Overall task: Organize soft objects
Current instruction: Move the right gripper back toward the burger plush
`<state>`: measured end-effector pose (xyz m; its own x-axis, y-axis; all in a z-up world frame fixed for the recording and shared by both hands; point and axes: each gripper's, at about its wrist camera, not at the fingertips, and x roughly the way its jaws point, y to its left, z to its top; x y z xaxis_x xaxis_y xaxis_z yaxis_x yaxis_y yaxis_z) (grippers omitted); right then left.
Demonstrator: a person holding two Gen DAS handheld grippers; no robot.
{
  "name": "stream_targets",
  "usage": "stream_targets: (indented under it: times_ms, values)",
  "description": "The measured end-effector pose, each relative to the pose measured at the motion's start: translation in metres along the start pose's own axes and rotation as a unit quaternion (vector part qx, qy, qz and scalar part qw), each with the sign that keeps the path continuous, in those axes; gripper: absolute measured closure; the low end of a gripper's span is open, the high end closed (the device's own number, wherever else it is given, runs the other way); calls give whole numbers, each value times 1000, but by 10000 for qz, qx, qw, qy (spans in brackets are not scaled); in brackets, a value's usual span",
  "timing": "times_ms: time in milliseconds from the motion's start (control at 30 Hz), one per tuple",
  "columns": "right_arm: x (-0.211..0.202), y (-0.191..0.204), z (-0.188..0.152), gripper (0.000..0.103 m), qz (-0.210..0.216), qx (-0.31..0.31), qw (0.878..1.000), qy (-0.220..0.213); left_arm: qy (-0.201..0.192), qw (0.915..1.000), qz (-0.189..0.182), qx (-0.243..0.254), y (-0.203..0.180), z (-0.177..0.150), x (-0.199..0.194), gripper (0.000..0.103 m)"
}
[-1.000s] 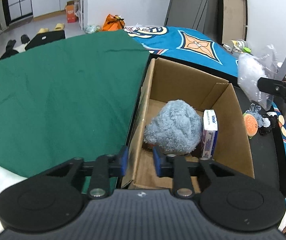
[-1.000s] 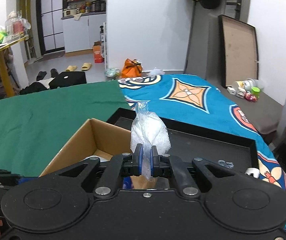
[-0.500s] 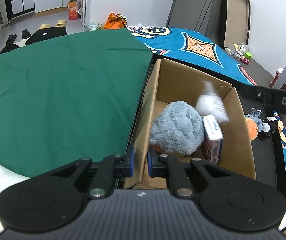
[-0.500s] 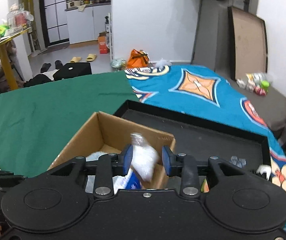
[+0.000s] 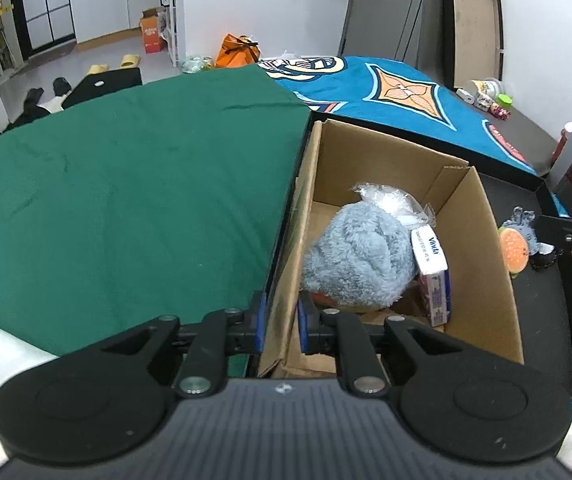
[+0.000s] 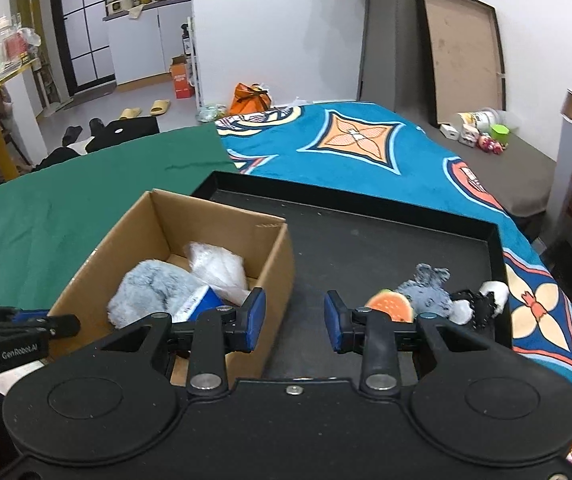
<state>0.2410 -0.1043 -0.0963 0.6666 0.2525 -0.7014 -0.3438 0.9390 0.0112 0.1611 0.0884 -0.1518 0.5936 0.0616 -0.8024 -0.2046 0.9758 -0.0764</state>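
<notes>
My left gripper (image 5: 280, 326) pinched the near-left wall of the cardboard box (image 5: 481, 236), steadying it. The plastic bag (image 6: 218, 268) lay inside, at the far end beside the grey plush (image 6: 150, 292). My right gripper (image 6: 293, 318) hung wide open and empty above the black tray (image 6: 365, 240). Next, I judged, I needed to reach right for the burger toy (image 6: 389, 306) and grey stuffed animal (image 6: 429, 290).

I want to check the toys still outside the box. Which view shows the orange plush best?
The right wrist view: the orange plush lies unobstructed on the black tray, just beyond the open right gripper. The left wrist view shows it small, at the edge.
</notes>
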Motion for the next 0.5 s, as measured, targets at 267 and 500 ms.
stream_targets:
  times_ms: [267, 500]
  values:
    - [-4, -24, -4, 67, -35, 55, 10000, -24, -4, 9995, 284, 151, -8, 1, -2, 81]
    - [-4, -49, -5, 59, -96, 147, 9998, -95, -88, 9985, 485, 222, -11, 2, -6, 50]
